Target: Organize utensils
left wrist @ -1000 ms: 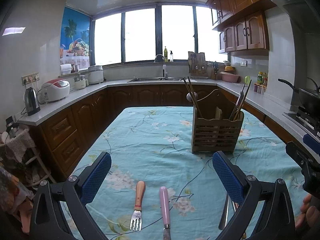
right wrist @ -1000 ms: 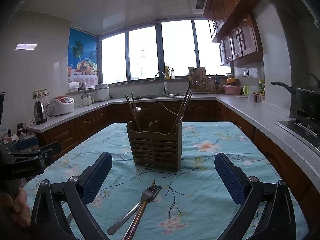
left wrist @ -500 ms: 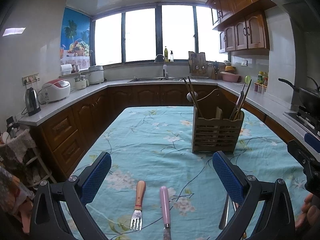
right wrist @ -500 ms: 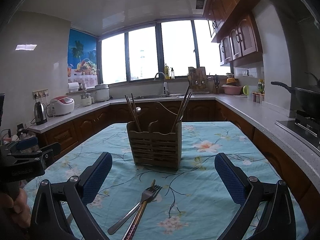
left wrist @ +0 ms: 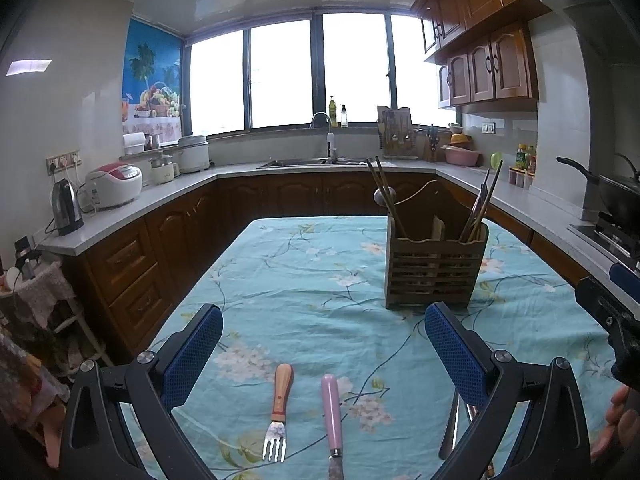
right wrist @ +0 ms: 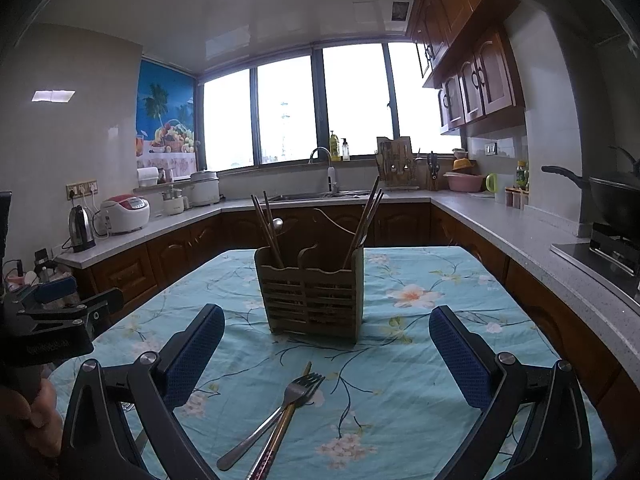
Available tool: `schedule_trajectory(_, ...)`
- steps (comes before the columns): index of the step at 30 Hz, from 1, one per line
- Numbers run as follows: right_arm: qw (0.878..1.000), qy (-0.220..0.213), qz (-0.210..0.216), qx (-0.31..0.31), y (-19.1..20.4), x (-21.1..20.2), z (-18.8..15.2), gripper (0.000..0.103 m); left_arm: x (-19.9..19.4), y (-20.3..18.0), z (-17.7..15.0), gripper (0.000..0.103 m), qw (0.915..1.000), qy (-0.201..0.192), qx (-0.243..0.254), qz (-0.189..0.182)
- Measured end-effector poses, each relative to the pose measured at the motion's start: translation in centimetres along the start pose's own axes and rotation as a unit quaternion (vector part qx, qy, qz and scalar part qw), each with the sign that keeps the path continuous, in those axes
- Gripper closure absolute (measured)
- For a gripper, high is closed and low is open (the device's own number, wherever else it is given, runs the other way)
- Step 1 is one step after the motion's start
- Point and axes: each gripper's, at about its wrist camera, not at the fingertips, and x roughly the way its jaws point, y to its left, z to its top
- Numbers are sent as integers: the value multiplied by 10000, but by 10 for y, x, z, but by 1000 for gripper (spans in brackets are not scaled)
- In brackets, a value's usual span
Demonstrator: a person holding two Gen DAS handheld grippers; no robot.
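Observation:
A wooden slatted utensil holder (left wrist: 435, 268) stands on the floral blue tablecloth (left wrist: 304, 280), with chopsticks and a spoon in it; it also shows in the right wrist view (right wrist: 314, 296). My left gripper (left wrist: 320, 344) is open and empty above a wooden-handled fork (left wrist: 278, 412) and a pink-handled knife (left wrist: 333, 416). My right gripper (right wrist: 326, 344) is open and empty above a steel fork (right wrist: 276, 416) lying across a chopstick (right wrist: 280, 432), in front of the holder.
Kitchen counters (left wrist: 132, 208) wrap around the table, with a kettle (left wrist: 66, 208), rice cooker (left wrist: 114, 184) and sink (left wrist: 320, 162). A wok (right wrist: 612, 196) sits on the stove at the right. The other gripper shows at each view's edge (right wrist: 52, 320).

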Motion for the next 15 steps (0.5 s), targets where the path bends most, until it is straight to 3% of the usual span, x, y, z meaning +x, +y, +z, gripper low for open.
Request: schedule_trajectory(15,10000,-6,4,-12,2,-1,1,0,0,0,0,1,10000,4,1,-24)
